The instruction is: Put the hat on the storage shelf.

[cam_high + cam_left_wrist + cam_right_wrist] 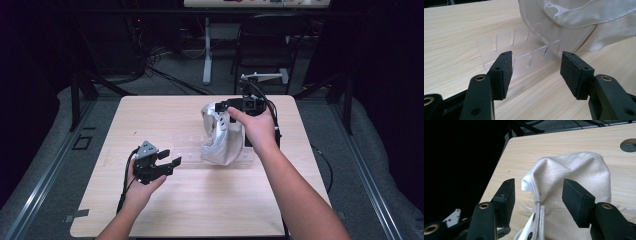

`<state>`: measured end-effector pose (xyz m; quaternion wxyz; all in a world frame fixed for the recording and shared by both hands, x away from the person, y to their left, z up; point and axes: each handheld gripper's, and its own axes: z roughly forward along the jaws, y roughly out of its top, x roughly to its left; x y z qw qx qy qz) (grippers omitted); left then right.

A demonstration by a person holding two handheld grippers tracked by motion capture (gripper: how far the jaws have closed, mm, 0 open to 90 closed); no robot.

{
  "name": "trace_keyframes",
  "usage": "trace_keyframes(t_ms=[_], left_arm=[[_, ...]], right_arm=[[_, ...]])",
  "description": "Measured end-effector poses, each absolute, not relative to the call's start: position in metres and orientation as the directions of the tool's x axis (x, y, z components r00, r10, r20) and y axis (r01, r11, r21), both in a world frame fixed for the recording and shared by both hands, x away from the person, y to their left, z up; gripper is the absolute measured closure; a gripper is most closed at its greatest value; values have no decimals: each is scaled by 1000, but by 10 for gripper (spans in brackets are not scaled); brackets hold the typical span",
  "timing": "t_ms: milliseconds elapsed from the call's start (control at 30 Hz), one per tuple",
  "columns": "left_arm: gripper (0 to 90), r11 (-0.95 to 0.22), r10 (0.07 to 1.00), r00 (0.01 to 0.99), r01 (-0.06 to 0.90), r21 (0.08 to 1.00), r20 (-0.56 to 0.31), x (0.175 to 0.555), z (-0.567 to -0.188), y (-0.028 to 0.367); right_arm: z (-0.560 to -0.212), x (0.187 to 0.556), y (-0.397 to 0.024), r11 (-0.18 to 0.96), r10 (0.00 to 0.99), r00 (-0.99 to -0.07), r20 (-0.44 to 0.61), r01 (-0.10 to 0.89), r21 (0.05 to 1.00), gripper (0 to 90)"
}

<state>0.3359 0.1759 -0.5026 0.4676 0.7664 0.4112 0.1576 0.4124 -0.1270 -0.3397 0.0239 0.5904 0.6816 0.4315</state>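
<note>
My left tongs (170,157) hang open near the bench's (210,210) left edge, facing the clear slotted rack (506,50). The white canvas cap (220,135) sits on that rack mid-bench; my right tongs (223,107) gape over it. Seemingly just released; next, back away.

Right gripper (537,195): jaws are standing wide apart, pads pressing on nothing.
Cloth bag (574,175): cream fabric is rising in a peak between the jaws, its seamed edge hanging down.
Table (564,142): pale wood is lying beneath.
</note>
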Motion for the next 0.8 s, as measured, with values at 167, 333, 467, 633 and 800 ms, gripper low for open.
trace_keyframes(t_ms=[167, 333, 467, 633, 800], left_arm=[[437, -224, 780, 608, 487, 844, -144, 337, -503, 176], [437, -216, 782, 606, 486, 847, -148, 337, -503, 177], [437, -217, 783, 604, 488, 845, -147, 337, -503, 178], [437, -215, 783, 604, 486, 847, -148, 337, -503, 178], [437, -213, 785, 601, 489, 846, -150, 337, -503, 179]], right_arm=[[-340, 409, -129, -59, 820, -317, 476, 781, 621, 430], [-339, 407, -129, -52, 815, -331, 475, 776, 629, 428], [-339, 406, -130, -49, 818, -332, 470, 774, 631, 428], [-339, 405, -133, -52, 814, -336, 473, 769, 637, 428], [-338, 402, -137, -53, 806, -345, 480, 767, 640, 426]])
